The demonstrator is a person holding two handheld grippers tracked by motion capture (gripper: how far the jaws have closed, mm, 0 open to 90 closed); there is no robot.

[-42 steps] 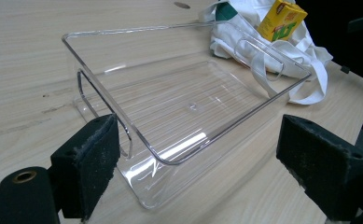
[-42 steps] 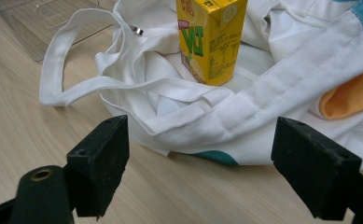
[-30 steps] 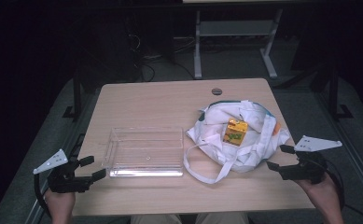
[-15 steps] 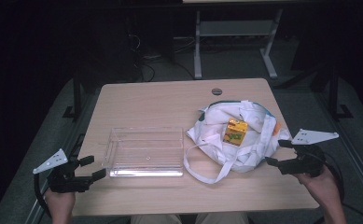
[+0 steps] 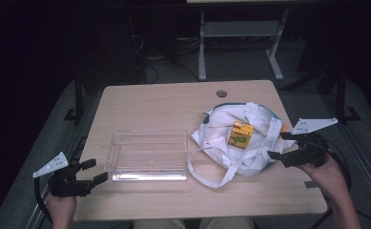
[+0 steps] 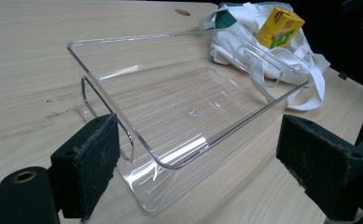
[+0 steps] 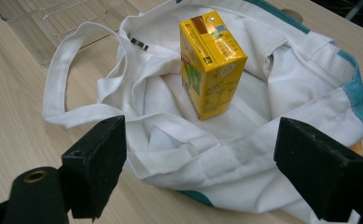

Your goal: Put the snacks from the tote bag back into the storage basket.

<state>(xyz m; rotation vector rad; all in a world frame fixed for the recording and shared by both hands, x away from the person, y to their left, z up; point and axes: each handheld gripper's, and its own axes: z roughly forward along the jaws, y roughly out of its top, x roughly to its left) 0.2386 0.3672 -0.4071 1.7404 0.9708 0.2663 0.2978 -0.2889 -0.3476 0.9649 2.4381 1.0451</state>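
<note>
A yellow drink carton (image 5: pixel 240 133) (image 7: pixel 209 63) (image 6: pixel 279 27) stands upright inside an open white cloth bag (image 5: pixel 250 143) (image 7: pixel 282 116) (image 6: pixel 244 37) with teal trim, on the right half of the wooden table (image 5: pixel 164 102). My right gripper (image 5: pixel 281 145) (image 7: pixel 200 170) is open just right of the bag, its jaws spread wide toward the carton and touching nothing. A clear plastic tray (image 5: pixel 147 155) (image 6: pixel 184 112) lies empty left of the bag. My left gripper (image 5: pixel 93 171) (image 6: pixel 198 177) is open at the table's front left corner, facing the tray's near corner.
The bag's long white straps (image 5: pixel 211 171) (image 7: pixel 76 74) trail over the table toward the tray. A round cable hole (image 5: pixel 221 93) sits near the table's far edge. Dark floor, cables and a metal frame (image 5: pixel 240 33) lie beyond the table.
My right gripper has moved up and left, closer to the bag's right side. The left gripper has barely shifted. Bag, carton and tray are where they were.
</note>
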